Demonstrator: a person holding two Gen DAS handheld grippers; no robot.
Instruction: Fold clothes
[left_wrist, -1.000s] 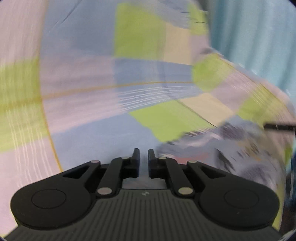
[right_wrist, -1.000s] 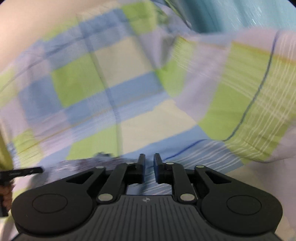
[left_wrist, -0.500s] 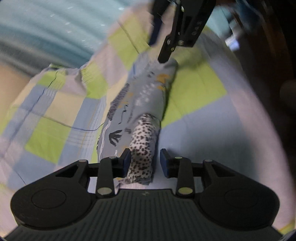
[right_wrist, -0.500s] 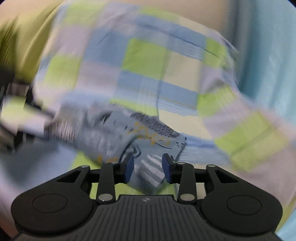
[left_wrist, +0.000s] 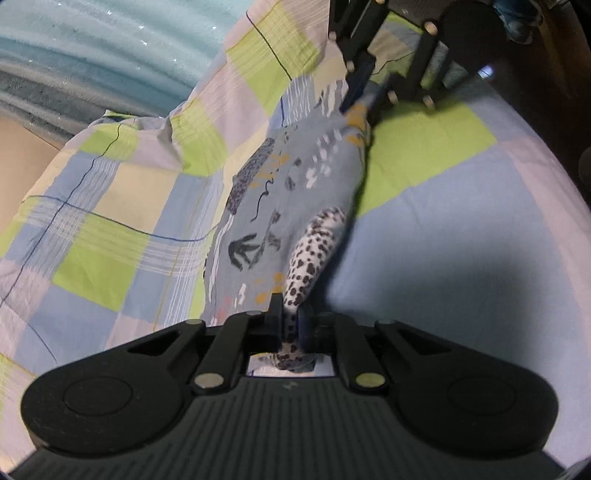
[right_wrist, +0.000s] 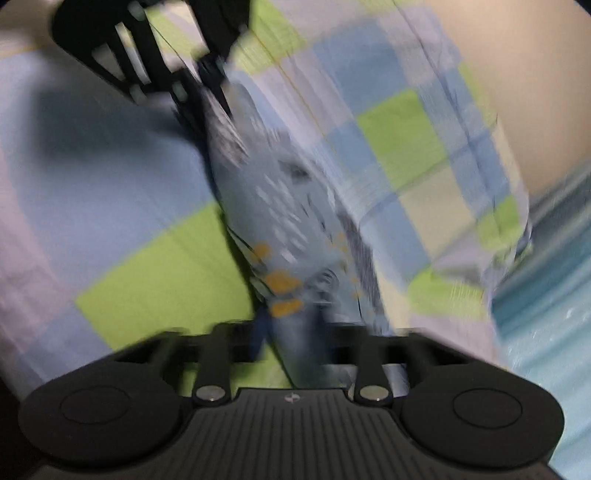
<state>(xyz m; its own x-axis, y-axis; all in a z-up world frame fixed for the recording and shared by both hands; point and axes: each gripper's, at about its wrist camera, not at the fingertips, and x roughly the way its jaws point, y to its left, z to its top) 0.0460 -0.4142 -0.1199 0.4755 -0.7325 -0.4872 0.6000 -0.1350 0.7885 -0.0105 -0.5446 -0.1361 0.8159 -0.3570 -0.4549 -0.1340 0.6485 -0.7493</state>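
On the checked bedsheet: one blue patterned garment stretched between two grippers. Left gripper just closed, pinching its spotted end; right gripper just closed on the other end, apparently gripping, view blurred.

Garment on bedsheet, between two hand-held grippers

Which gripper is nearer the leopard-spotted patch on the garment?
Left. The left gripper is shut on the leopard-spotted patch itself; the right gripper pinches the garment at its far end.
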